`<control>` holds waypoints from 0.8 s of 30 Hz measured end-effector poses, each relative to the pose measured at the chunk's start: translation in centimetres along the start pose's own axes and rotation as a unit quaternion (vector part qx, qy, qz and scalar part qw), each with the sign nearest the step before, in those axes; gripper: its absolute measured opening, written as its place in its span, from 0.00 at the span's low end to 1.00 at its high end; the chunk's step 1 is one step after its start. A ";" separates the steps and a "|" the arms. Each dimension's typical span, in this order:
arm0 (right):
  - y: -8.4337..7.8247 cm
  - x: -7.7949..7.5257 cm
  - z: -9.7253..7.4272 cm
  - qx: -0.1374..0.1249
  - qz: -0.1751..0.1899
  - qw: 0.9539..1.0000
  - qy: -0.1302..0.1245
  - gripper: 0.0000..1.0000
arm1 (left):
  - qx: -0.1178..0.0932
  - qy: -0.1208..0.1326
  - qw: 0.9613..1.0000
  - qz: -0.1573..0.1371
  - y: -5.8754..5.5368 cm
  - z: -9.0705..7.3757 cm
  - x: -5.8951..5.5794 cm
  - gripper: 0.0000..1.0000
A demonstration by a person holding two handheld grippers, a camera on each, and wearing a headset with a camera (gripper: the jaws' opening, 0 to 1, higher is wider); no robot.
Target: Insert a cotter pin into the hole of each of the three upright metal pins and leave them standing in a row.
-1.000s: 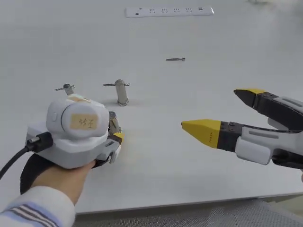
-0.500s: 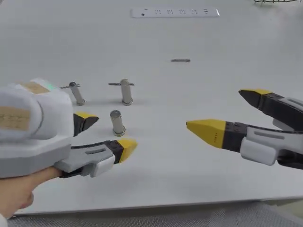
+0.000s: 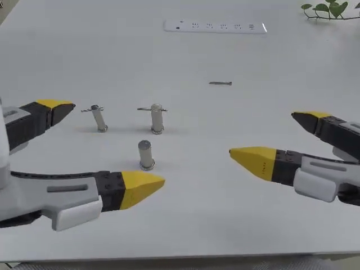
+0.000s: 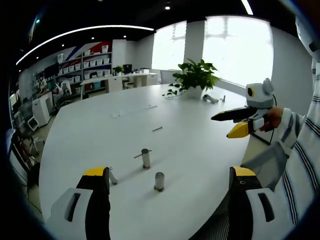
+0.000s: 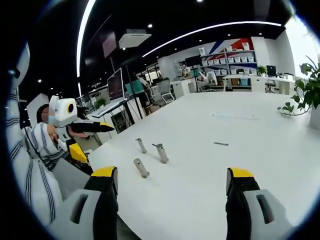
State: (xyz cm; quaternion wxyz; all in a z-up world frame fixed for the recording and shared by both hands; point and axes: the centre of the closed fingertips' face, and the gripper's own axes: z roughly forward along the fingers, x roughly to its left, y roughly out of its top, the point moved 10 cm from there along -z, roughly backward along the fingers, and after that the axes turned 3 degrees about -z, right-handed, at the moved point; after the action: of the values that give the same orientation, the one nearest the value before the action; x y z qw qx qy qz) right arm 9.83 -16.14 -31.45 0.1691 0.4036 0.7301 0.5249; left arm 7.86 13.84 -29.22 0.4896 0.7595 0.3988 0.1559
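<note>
Left gripper (image 3: 112,143) with jaws wide apart, empty; past it I see two pins upright side by side, first pin (image 3: 99,118) and second pin (image 3: 157,118), each with a cotter through its top; bare pin (image 3: 145,155) stands just in front; loose cotter (image 3: 220,83) lies farther back; right gripper (image 3: 264,134) with jaws apart, empty.
</note>
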 end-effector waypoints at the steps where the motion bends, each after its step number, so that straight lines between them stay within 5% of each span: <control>1: 0.1 -0.1 0.1 0.002 -0.002 1.000 -0.001 0.88 | 0.005 -0.004 1.000 -0.001 -0.1 -0.1 0.1 0.99; 5: 0.7 -0.3 0.3 0.009 -0.014 1.000 0.000 0.88 | 0.000 -0.003 1.000 -0.002 -0.7 -0.5 0.8 0.99; 9: 1.5 -0.7 0.5 0.013 -0.022 1.000 -0.002 0.88 | -0.010 0.008 0.999 -0.037 -1.9 -0.9 1.8 0.99; 12: 1.7 -1.1 0.8 0.029 -0.032 0.999 -0.003 0.88 | 0.003 0.008 0.998 -0.064 -2.9 -1.2 2.3 0.99; 24: 4.4 -4.2 1.5 0.072 -0.096 0.993 -0.013 0.85 | 0.011 0.013 0.997 -0.070 -4.1 -1.9 3.2 0.99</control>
State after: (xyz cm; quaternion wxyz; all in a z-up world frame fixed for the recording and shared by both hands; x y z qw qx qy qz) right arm 15.26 -17.84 -28.78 0.1987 0.3496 0.7989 0.4473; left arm 6.84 18.23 -32.39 0.4858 0.7328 0.4593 0.1265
